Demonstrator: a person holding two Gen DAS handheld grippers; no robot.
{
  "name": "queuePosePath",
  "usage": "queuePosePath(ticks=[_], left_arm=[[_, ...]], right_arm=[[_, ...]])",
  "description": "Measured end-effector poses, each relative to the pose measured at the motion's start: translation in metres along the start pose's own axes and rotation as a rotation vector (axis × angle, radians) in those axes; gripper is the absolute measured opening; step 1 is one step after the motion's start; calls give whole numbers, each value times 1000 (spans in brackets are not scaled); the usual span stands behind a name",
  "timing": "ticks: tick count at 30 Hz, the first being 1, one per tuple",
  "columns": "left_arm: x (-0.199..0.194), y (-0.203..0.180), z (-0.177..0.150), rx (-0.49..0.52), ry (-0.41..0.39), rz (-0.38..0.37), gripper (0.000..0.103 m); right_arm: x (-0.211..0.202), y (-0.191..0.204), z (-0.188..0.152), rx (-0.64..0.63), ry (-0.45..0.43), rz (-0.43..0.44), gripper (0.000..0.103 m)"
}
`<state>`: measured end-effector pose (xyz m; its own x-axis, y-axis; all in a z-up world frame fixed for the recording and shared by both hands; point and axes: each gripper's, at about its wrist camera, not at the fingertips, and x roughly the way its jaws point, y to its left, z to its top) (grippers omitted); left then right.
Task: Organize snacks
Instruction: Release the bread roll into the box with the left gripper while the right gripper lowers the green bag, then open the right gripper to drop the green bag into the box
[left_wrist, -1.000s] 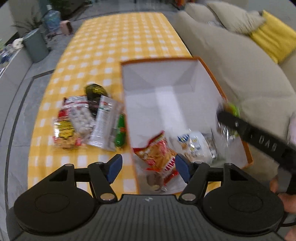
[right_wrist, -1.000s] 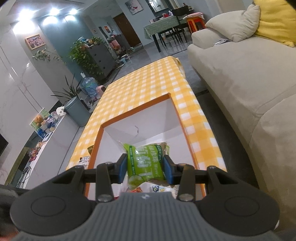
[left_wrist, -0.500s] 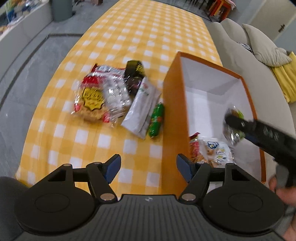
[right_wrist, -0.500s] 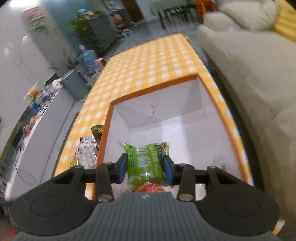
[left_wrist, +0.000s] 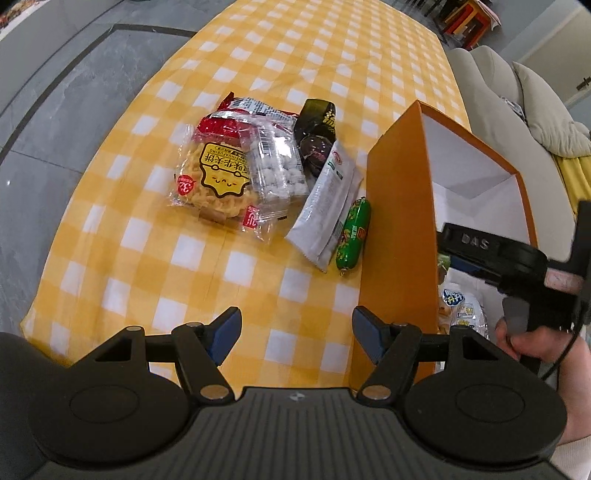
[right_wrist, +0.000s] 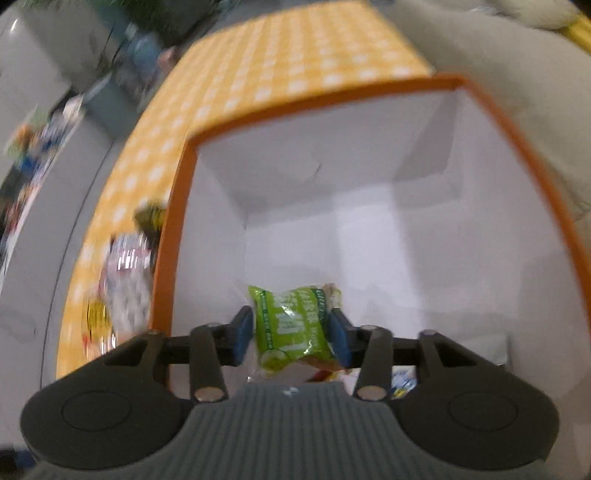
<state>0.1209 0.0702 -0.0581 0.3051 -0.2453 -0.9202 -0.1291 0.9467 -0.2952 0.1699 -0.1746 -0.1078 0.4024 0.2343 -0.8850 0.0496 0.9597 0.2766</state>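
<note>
An orange box with a white inside stands on the yellow checked table. My right gripper hangs inside the box. Its jaws are opening, with a green snack packet still touching both pads. My left gripper is open and empty above the table, just left of the box wall. Ahead of it lie a yellow noodle-cake packet, a clear packet of white balls, a dark packet, a white sachet and a green sausage.
A blue-and-white packet lies on the box floor. A hand holds the right tool over the box. A beige sofa runs along the table's right side. Grey floor lies to the left.
My left gripper swung left from over the box to over the table beside it. My right gripper sank into the box with the green packet between its pads.
</note>
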Motion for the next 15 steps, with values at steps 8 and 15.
queuePosePath(ticks=[8, 15], left_arm=[[2, 10, 3, -33, 15, -28, 81], [-6, 10, 3, -33, -5, -11, 81]], right_arm=[[-24, -27, -9, 36, -27, 80, 71], [-59, -22, -26, -11, -102, 82, 62]])
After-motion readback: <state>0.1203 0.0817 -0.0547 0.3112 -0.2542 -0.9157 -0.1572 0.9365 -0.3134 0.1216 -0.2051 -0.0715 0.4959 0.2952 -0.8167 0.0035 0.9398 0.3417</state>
